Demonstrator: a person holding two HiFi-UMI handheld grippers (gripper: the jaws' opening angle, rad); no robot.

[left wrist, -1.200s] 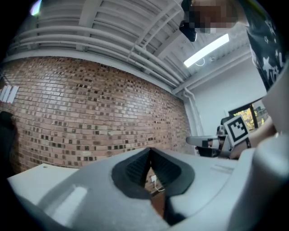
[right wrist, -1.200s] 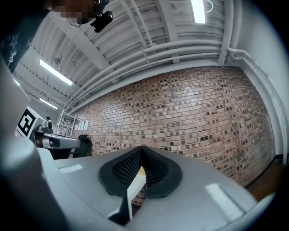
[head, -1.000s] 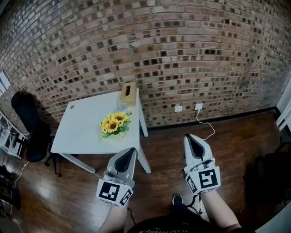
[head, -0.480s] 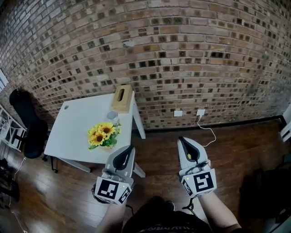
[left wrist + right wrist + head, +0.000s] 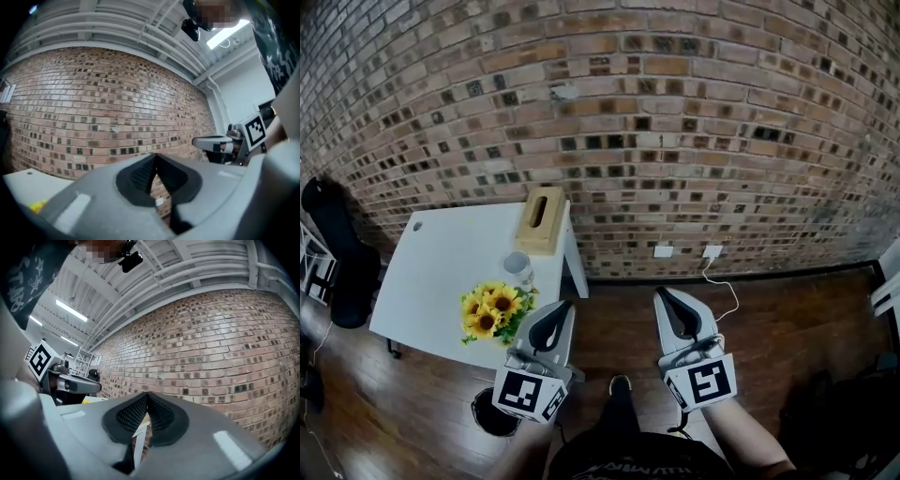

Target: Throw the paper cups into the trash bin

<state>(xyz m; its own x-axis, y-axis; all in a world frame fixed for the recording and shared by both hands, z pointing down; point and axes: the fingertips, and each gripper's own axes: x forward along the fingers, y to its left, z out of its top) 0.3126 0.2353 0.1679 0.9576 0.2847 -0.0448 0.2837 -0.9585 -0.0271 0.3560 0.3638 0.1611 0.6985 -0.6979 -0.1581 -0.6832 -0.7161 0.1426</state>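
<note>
A brick wall (image 5: 675, 112) fills the upper frame above a wooden floor (image 5: 787, 319). At the left stands a white desk (image 5: 431, 272). On it, a paper cup (image 5: 517, 266) stands upright between a wooden tissue box (image 5: 540, 219) and a bunch of sunflowers (image 5: 490, 312). A dark trash bin (image 5: 492, 415) sits on the floor at the lower left, just below the desk's near edge. The left gripper (image 5: 563, 307) and right gripper (image 5: 663, 295) are side by side at lower centre, each with its jaws pressed together and empty.
</note>
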